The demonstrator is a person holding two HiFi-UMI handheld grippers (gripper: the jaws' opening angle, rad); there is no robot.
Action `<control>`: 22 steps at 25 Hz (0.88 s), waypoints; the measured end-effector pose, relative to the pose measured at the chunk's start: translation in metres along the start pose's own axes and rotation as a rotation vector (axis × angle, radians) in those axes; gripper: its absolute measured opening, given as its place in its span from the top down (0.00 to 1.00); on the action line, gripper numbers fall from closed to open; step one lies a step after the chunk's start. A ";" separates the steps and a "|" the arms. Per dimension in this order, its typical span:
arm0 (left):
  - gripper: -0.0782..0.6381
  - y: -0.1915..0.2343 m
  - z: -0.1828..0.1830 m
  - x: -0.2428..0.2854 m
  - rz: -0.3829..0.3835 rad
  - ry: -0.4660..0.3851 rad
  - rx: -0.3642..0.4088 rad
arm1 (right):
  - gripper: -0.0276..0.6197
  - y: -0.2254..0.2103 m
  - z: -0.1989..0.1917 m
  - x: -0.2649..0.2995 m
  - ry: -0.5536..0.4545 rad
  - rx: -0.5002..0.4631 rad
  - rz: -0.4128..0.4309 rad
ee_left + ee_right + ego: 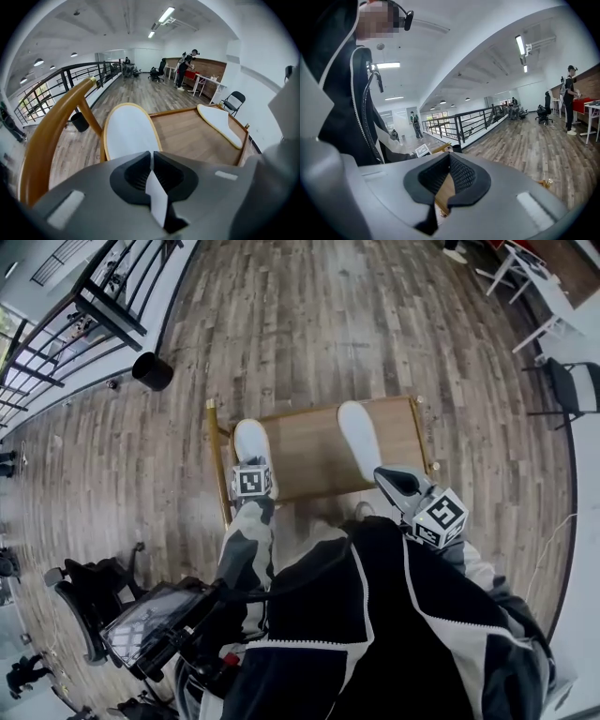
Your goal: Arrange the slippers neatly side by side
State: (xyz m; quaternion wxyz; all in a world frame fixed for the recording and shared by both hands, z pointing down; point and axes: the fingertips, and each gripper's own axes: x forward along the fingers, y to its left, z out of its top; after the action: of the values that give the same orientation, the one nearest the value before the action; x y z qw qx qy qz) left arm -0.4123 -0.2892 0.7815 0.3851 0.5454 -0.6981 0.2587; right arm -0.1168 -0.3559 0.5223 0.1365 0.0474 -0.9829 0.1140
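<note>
Closest to me, my left gripper has its jaws drawn together on the near end of the white oval slipper with a tan rim. A thin strip of white fills the slit between the pads, and the slipper's broad face lies directly ahead of them. My right gripper is closed too, with nothing in it; only light wood shows through its narrow slit. In the head view it hangs over the near right corner of the low light-wood bench with a golden-brown frame.

Both slippers lie on that bench. The one I have sits at the bench's left end, close against the frame's curved rail. The second white slipper lies right of the middle, well apart from the first, angled so its far end leans left. Its near end is just beside my right gripper, not touching it. Bare bench top shows between the two.

Past the bench stretches the grey-brown plank floor. A round black bin stands on it to the far left, next to a black metal railing. At the far right are a black folding chair and a white table.
</note>
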 end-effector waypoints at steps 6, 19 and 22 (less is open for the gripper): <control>0.84 -0.008 -0.004 0.012 -0.032 0.014 0.008 | 0.95 -0.002 0.000 -0.002 0.005 0.009 -0.021; 0.60 -0.003 -0.002 0.020 -0.020 0.019 -0.070 | 0.95 -0.003 0.001 -0.001 0.006 0.002 -0.032; 0.60 -0.001 0.004 0.015 -0.012 -0.007 -0.072 | 0.95 -0.002 0.003 0.000 0.004 0.001 -0.027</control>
State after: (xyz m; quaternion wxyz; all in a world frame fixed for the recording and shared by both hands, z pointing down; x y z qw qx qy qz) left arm -0.4140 -0.3008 0.7918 0.4035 0.5361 -0.7051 0.2294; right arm -0.1177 -0.3588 0.5202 0.1398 0.0607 -0.9819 0.1127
